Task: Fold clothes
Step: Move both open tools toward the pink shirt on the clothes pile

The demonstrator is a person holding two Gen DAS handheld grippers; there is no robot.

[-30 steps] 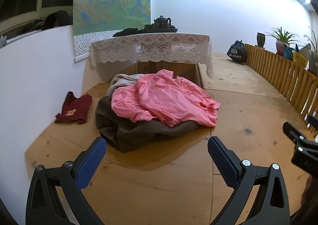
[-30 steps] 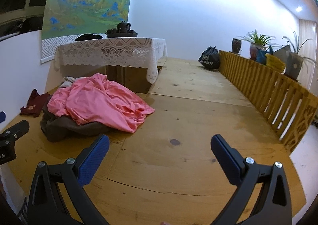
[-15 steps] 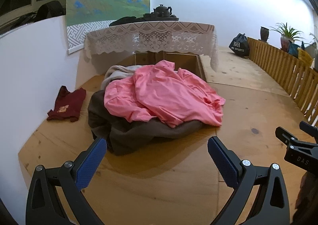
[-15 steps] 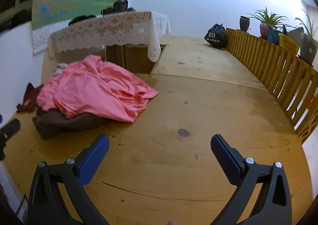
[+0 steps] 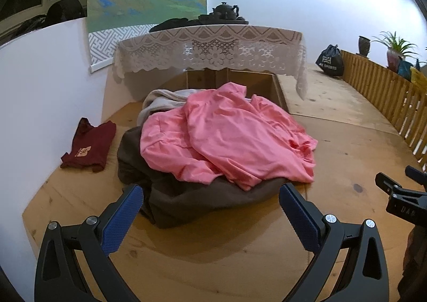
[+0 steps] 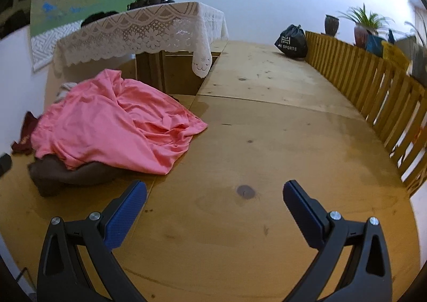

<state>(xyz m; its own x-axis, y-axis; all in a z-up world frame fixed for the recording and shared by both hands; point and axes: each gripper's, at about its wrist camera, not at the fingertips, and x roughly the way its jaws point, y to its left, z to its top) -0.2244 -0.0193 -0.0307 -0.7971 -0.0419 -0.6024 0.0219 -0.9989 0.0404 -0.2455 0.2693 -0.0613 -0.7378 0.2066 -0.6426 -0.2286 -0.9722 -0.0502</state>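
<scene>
- Two grippers, both spread wide and holding nothing: the left gripper (image 5: 210,196) faces the heap head-on; the right gripper (image 6: 214,192) points over bare wooden floor (image 6: 267,142).
- Crumpled pink garment (image 5: 226,136) tops a dark brown garment (image 5: 186,195); from the right gripper it lies ahead and leftward.
- Left is nearer; the maroon shirt (image 5: 89,144) lies flat, apart, by the wall.

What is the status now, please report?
Left gripper open, empty, facing the clothes pile. Right gripper open, empty, over bare floor. Pink garment on top, unfolded. Nothing blocking.
</scene>
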